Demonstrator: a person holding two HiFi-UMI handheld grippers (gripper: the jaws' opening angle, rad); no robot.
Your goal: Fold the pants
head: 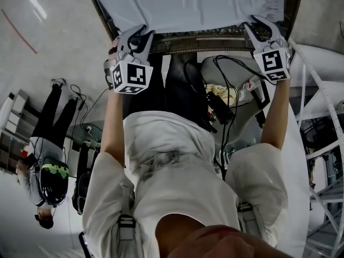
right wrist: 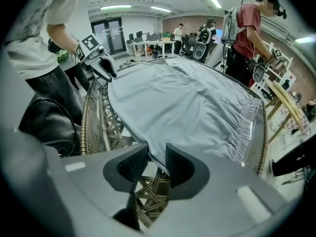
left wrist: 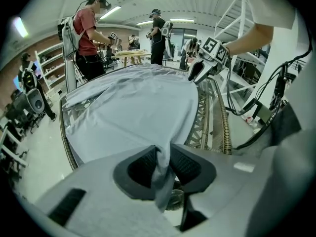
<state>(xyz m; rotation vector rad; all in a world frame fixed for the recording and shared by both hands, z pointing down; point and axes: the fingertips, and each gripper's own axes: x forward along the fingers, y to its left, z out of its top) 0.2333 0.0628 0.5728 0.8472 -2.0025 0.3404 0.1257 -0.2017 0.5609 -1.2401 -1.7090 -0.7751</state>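
Pants (head: 188, 7): one light grey-blue pair, spread flat over almost the whole desk in front of you; the near edge reaches the rim on your side.
Handling: I judge the cloth to be thin, soft and light. It will sag between your two hands and may slide on the top, so lift both corners together and keep it stretched.
Desk (head: 215, 41): a woven rattan lattice shows along the near rim; the cloth could catch there if you drag it low.
Waistband (right wrist: 247, 127): the gathered elastic edge, at your right end of the pants. It is thicker than the rest, so it is a firmer place to hold.
Left tongs (left wrist: 163, 154): clenched on the near left corner of the pants; a strip of cloth hangs down between the pads.
Right tongs (right wrist: 157, 154): closed on the near right corner, near the waistband. Only a small tip of cloth sits between the pads, so this bite looks less deep.
Where to hold: at the two near corners. Take more cloth on the right side if it starts to slip.
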